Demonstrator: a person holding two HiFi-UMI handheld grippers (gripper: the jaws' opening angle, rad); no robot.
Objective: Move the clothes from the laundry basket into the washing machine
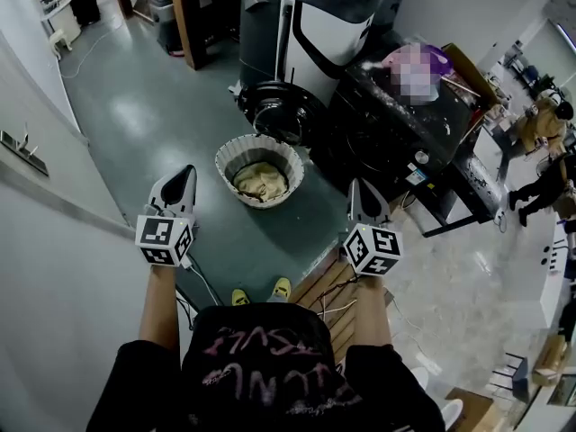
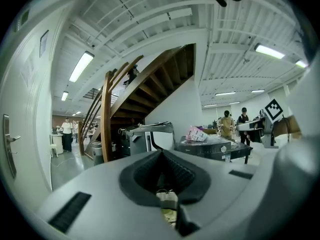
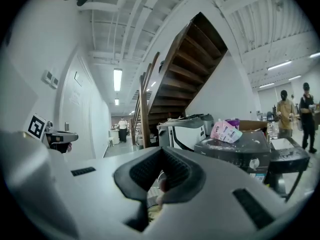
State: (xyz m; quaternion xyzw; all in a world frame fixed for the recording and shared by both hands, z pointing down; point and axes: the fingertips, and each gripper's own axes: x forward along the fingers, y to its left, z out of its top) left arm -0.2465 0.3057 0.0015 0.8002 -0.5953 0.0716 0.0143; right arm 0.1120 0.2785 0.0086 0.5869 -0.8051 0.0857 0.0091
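Note:
A white laundry basket [image 1: 227,154] stands on the green floor with beige clothes [image 1: 261,181] piled in it. To its right is the black washing machine [image 1: 396,129], its round door [image 1: 274,106] swung open beside the basket. My left gripper [image 1: 186,180] hovers left of the basket, and my right gripper [image 1: 360,194] hovers to its right. Both are shut with nothing in them and held nearly level. In the left gripper view the shut gripper [image 2: 162,159] points over the basket toward the washing machine [image 2: 212,146]. In the right gripper view the gripper [image 3: 162,161] is shut too, and the washing machine [image 3: 235,149] stands at the right.
A white and black appliance [image 1: 315,16] stands behind the washer door. A pink bag [image 3: 226,132] lies on the washer top. A wooden staircase [image 2: 135,89] rises behind. A wall [image 1: 36,241] runs along the left, a wooden pallet [image 1: 333,291] lies near my feet, and people [image 1: 544,120] stand at the right.

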